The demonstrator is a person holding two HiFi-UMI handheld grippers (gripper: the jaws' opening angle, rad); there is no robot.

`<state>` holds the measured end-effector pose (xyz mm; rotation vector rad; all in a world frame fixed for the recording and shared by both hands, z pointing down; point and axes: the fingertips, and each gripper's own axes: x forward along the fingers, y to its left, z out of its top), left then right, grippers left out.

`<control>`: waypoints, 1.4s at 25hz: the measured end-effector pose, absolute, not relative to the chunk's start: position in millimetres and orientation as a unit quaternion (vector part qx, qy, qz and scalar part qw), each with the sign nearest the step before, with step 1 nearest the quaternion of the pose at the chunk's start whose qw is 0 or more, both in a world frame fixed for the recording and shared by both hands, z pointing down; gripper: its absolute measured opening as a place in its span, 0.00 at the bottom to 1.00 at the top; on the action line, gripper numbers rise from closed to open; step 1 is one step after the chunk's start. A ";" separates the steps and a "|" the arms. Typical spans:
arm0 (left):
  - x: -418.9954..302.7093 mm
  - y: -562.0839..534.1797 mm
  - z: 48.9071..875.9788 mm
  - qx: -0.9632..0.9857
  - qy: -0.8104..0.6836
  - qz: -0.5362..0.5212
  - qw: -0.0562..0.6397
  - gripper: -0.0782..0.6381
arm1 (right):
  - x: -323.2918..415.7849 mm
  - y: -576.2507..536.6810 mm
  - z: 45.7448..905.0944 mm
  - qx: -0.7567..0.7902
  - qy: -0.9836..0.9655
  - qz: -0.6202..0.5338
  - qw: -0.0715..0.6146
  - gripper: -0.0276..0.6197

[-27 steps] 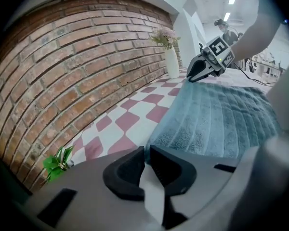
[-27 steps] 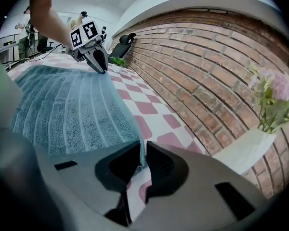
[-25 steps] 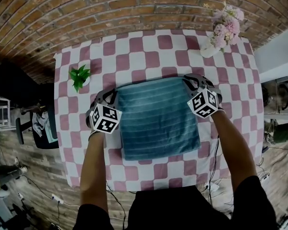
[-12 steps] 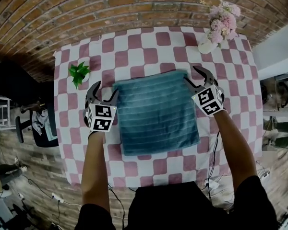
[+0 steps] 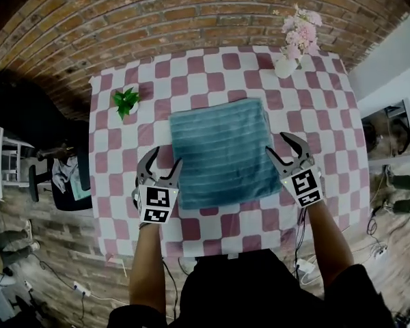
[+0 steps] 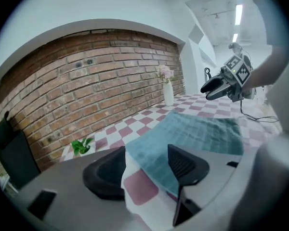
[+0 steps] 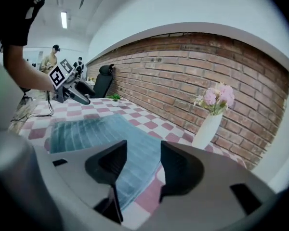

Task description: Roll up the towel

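Towel [image 5: 222, 152] first: a teal, ribbed cloth, it lies flat and unrolled in the middle of the pink-and-white checked tablecloth [image 5: 219, 63], slightly skewed. Its long axis appears to run away from the person toward the brick wall [image 5: 191, 12], and its near edge runs crosswise between the two grippers. No fold or roll shows yet, so the task looks unstarted.

Beside the towel's left edge, close to the near-left corner, is the left gripper [image 5: 162, 164]. Its jaws have just been opening and then easing a little back. They stand apart and released, and in its own view only tablecloth and the towel's edge show beyond them, nothing pinched. On the opposite side, the right gripper [image 5: 288, 153] sits just beside the right edge, a little farther up from the near-right corner. Its jaws have just been opening too, and they are likewise apart and empty, with towel and tablecloth seen through the gap.

So the towel lies inward and forward of both grippers, each flanking one side. The left seems the nearer to its corner. A roll would likely begin at the near edge, so both would need to drop back toward the near corners and take hold there.

Farther out, a small green plant [image 5: 126, 101] stands at the far left, and a white vase of pink flowers [image 5: 287, 61] at the far right. Both are well apart from the towel.
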<state>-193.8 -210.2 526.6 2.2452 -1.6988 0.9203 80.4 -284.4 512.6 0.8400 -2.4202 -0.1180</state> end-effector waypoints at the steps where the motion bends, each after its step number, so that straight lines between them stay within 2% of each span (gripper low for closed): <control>1: -190.0 -193.9 531.2 0.757 -0.569 0.303 0.108 0.49 | 87.4 -271.9 514.8 0.321 -0.902 -0.031 0.286 0.38; 7: -159.0 -102.6 571.1 0.772 -0.538 0.258 0.219 0.49 | 129.7 -194.5 557.3 0.341 -0.880 0.059 0.326 0.38; 11: -144.3 -62.1 596.7 0.780 -0.507 0.288 0.228 0.49 | 143.8 -157.9 584.8 0.338 -0.866 0.100 0.354 0.38; 14: -136.5 -47.3 613.8 0.782 -0.490 0.307 0.231 0.43 | 151.6 -144.4 602.7 0.341 -0.857 0.122 0.367 0.37; 19: -126.7 -41.5 622.5 0.772 -0.489 0.316 0.253 0.42 | 153.1 -141.0 621.5 0.340 -0.852 0.141 0.373 0.35; 23: -129.0 -39.5 629.4 0.752 -0.514 0.325 0.256 0.34 | 146.7 -139.7 632.9 0.330 -0.853 0.141 0.379 0.28; 24: -130.1 -40.1 629.1 0.745 -0.521 0.330 0.252 0.30 | 147.7 -139.5 633.9 0.330 -0.853 0.138 0.380 0.25; 26: -133.1 -41.3 627.1 0.732 -0.533 0.352 0.238 0.16 | 153.3 -140.5 633.0 0.337 -0.852 0.130 0.379 0.16; 29: -138.0 -40.4 627.4 0.724 -0.535 0.379 0.214 0.13 | 160.7 -139.7 632.0 0.345 -0.849 0.116 0.382 0.08; 35: -138.5 -39.0 623.8 0.721 -0.535 0.399 0.185 0.12 | 166.4 -134.7 632.9 0.331 -0.852 0.098 0.393 0.06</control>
